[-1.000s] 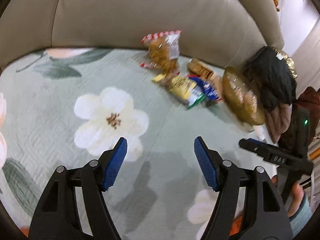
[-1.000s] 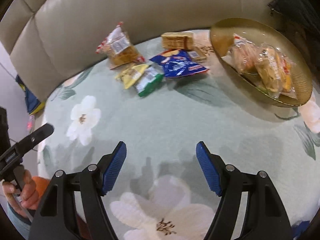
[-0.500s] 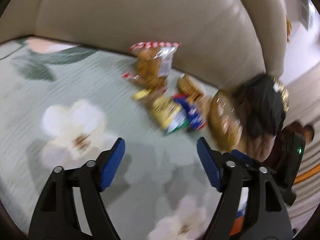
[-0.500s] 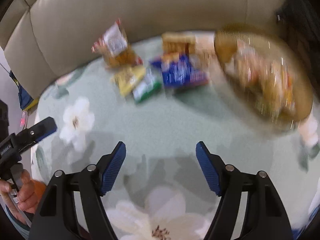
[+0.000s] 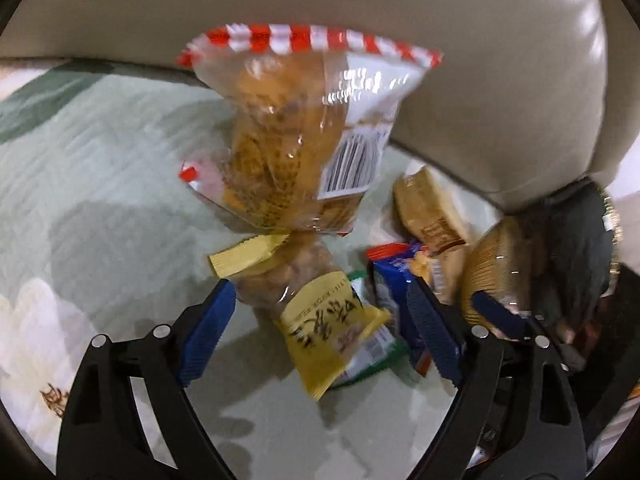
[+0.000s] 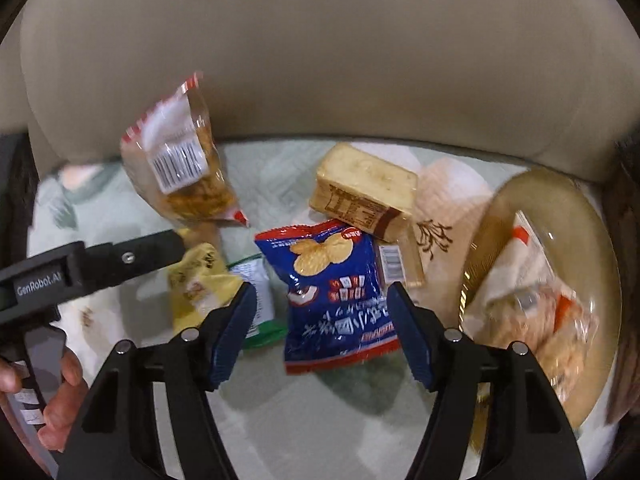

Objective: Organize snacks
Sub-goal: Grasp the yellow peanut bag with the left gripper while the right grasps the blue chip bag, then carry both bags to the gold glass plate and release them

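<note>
Snacks lie in a loose pile on the pale green floral sofa cover (image 6: 320, 420), against the beige leather backrest (image 6: 320, 60).

At far left, the clear red-striped bag of golden crackers (image 5: 296, 140) leans on that backrest; I leave it alone for now. My left tongs (image 5: 320, 328) are released and opening, straddling the yellow-ended clear packet of nuts (image 5: 320, 312) without pressing it. I judge I should lower further, centre on its plump middle and avoid the green-edged sachet (image 5: 376, 356) tucked under it.

My right tongs (image 6: 320, 328) are unclenched but closing, framing the blue crinkly bag of chips (image 6: 336, 292); neither pad touches yet. A pinch near the bottom seam should hold better than squeezing the air-filled belly.

Rightmost, the amber glass dish (image 6: 500, 216) already holds wrapped pastries (image 6: 532, 300), so I take it as the destination.
</note>
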Demonstrator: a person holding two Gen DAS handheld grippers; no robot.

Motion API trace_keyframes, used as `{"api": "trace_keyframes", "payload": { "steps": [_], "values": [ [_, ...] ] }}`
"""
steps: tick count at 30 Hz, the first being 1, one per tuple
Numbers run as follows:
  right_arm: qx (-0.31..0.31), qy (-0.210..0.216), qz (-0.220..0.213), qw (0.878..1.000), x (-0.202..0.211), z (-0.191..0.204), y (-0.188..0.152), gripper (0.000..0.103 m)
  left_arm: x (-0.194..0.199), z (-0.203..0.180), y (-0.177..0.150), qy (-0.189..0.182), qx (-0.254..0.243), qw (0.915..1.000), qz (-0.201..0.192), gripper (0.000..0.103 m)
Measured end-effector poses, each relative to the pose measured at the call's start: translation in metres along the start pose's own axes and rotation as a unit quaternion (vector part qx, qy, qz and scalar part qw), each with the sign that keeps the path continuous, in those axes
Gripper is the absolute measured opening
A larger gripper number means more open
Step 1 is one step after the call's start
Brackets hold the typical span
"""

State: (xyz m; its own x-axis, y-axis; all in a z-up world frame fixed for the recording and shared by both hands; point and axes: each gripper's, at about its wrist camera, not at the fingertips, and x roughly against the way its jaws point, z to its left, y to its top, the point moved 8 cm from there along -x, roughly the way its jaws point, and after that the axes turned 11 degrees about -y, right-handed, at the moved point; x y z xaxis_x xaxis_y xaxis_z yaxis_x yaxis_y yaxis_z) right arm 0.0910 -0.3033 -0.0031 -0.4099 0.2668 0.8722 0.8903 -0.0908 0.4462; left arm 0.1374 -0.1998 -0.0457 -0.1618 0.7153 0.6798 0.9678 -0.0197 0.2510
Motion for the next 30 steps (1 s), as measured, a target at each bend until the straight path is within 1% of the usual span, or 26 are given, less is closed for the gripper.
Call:
{"api": "trace_keyframes", "payload": {
  "steps": [1, 2, 3, 4, 6, 8, 10, 14, 16, 17, 18, 21, 25, 30],
  "values": [
    [0.011, -0.008, -0.001, 1.0, -0.004, 0.002, 0.0, 0.065, -0.004, 0.001, 0.0, 0.013, -0.003, 0.9999, 0.003, 0.086],
    [0.022, -0.016, -0.004, 1.0, -0.007, 0.004, 0.0, 0.065, -0.007, 0.0, 0.0, 0.016, -0.006, 0.9999, 0.004, 0.08],
    [0.03, -0.024, -0.005, 0.999, -0.01, 0.006, -0.001, 0.064, -0.01, -0.002, 0.001, 0.018, -0.008, 0.9998, 0.008, 0.072],
    [0.035, -0.033, -0.004, 0.999, -0.013, 0.007, -0.002, 0.062, -0.012, -0.002, 0.0, 0.017, -0.008, 0.9997, 0.013, 0.07],
    [0.039, -0.044, 0.002, 0.998, -0.021, 0.007, -0.006, 0.059, -0.013, -0.002, -0.001, 0.018, -0.005, 0.9997, 0.015, 0.069],
    [0.035, -0.033, 0.007, 0.999, -0.027, 0.011, -0.009, 0.058, -0.012, -0.003, -0.005, 0.018, -0.007, 0.9997, 0.014, 0.069],
    [0.032, -0.036, 0.008, 0.999, -0.031, 0.012, -0.011, 0.058, -0.006, -0.001, -0.01, 0.025, -0.011, 0.9996, 0.01, 0.069],
    [0.024, -0.039, 0.013, 0.999, -0.041, 0.012, -0.015, 0.057, -0.006, -0.001, -0.022, 0.028, -0.034, 0.9987, 0.025, 0.069],
    [0.014, -0.03, 0.015, 0.999, -0.046, 0.011, -0.016, 0.055, -0.01, -0.003, -0.025, 0.039, -0.055, 0.9972, 0.031, 0.067],
    [0.011, -0.027, 0.014, 0.999, -0.046, 0.011, -0.016, 0.05, -0.011, -0.004, -0.025, 0.044, -0.059, 0.9969, 0.028, 0.06],
    [0.009, -0.023, 0.011, 1.0, -0.045, 0.012, -0.016, 0.048, -0.013, -0.003, -0.024, 0.044, -0.055, 0.997, 0.031, 0.046],
    [0.008, -0.028, 0.006, 1.0, -0.041, 0.013, -0.018, 0.045, -0.012, -0.002, -0.024, 0.036, -0.048, 0.9977, 0.031, 0.041],
    [0.001, -0.016, 0.009, 1.0, -0.032, 0.011, -0.029, 0.042, -0.005, 0.001, -0.033, 0.052, -0.048, 0.9971, 0.029, 0.04],
    [-0.007, -0.006, 0.012, 1.0, -0.007, 0.01, -0.05, 0.041, 0.02, -0.001, -0.052, 0.068, -0.071, 0.9947, 0.03, 0.04]
  ]
}}
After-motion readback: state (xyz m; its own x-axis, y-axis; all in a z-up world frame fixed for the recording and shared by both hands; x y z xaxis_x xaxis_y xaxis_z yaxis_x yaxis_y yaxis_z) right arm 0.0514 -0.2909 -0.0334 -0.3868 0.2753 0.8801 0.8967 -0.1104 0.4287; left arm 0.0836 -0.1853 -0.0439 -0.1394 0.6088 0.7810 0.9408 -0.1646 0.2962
